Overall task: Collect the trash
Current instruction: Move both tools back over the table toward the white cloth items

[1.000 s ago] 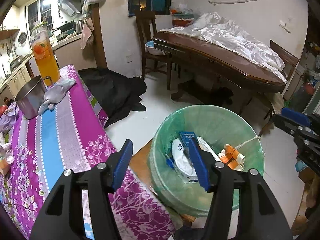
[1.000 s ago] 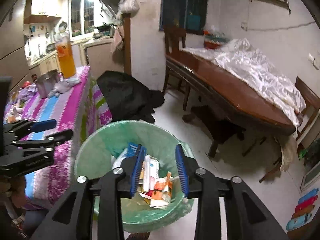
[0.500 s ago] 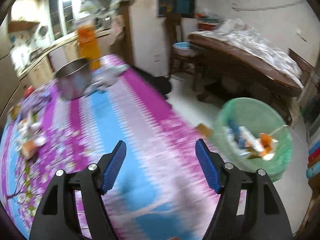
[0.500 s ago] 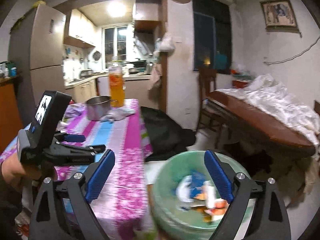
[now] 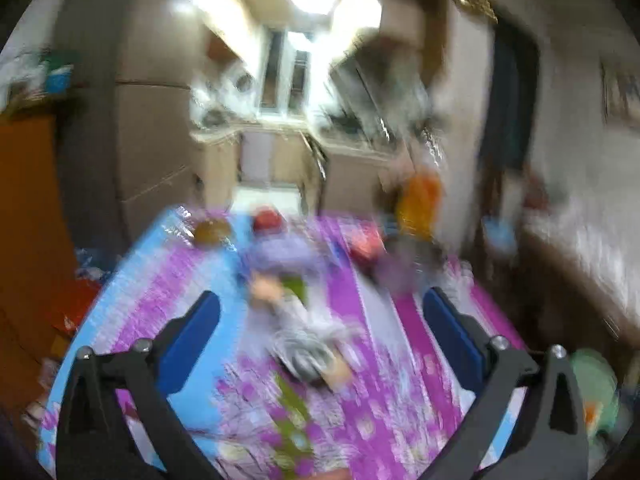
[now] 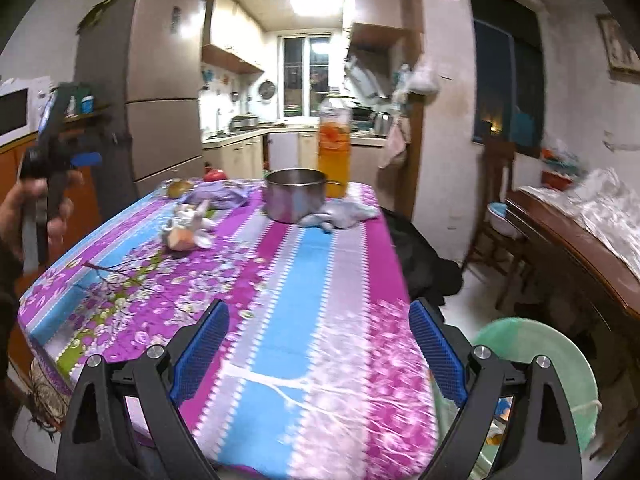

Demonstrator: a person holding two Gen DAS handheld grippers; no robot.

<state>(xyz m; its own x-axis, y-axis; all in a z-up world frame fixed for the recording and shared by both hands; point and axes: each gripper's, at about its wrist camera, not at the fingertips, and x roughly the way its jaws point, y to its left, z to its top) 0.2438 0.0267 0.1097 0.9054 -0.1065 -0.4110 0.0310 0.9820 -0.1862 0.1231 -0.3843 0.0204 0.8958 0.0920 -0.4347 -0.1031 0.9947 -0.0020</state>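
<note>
Crumpled trash is seen on the cloth-covered surface before a steel pot and juice bottle, both grippers' fingers just spread, nothing between, bin at right.

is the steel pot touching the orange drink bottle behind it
Cannot tell. In the right wrist view the steel pot overlaps the base of the orange drink bottle, hiding any gap or contact; the left wrist view is too blurred.
</note>
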